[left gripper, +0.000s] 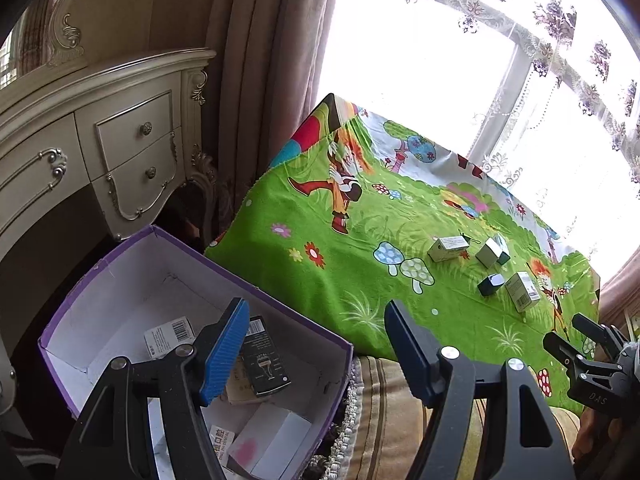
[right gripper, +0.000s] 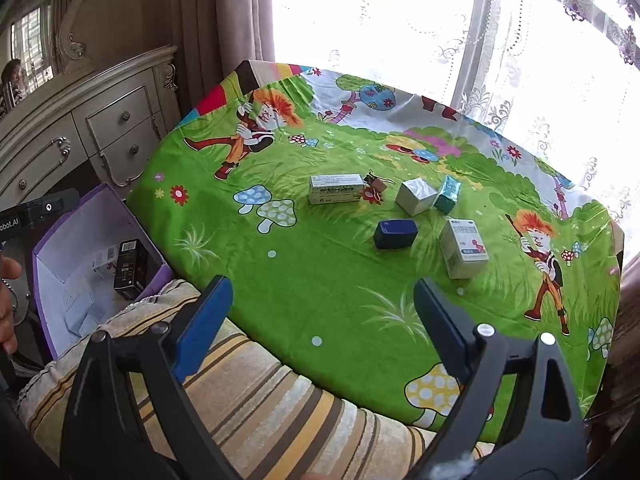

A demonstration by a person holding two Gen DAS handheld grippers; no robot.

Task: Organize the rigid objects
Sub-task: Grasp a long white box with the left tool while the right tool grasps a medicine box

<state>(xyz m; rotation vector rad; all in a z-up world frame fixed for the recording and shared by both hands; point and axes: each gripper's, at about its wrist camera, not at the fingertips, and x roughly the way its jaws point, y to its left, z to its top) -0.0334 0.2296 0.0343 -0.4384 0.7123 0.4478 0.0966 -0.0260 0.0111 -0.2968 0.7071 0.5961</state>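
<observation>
Bright curtained window [right gripper: 372,20] beside ornate cream dresser [left gripper: 120,136].

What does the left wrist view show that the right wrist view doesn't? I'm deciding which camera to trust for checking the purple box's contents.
Only the left wrist view shows the front of the purple box, with a white pink-marked carton, plus the right gripper at its edge.

Only the right wrist view shows the small brown item clearly, and part of a hand at the left edge.

Both show the black carton inside the box, the green cloth and five boxes on it, including the dark blue box.
</observation>
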